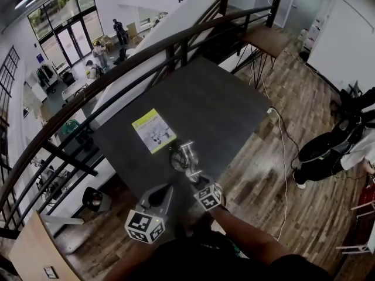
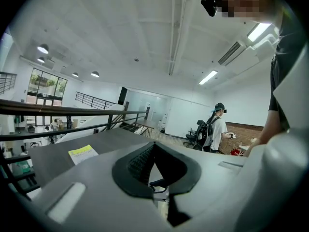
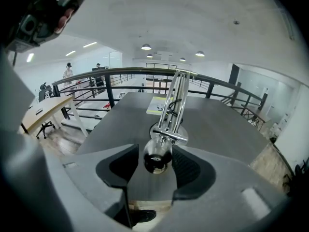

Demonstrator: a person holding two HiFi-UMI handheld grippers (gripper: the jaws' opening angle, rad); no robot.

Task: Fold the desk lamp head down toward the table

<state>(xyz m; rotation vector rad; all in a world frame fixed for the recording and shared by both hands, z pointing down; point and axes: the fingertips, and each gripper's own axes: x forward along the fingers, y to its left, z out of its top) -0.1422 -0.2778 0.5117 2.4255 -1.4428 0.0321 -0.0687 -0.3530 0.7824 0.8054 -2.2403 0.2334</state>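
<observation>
Dark surface [image 1: 222, 110] carries the lamp [image 1: 183, 157]. Your right gripper [image 3: 154, 152] is spread, lamp head [image 3: 157, 158] between its jaws. Your left gripper [image 2: 153, 146], beside it, is pressed together, empty.

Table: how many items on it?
2. The desk lamp stands by the near edge, its head between the open right tongs; the yellow booklet lies flat just beyond, to its left. None seems hidden.
</observation>
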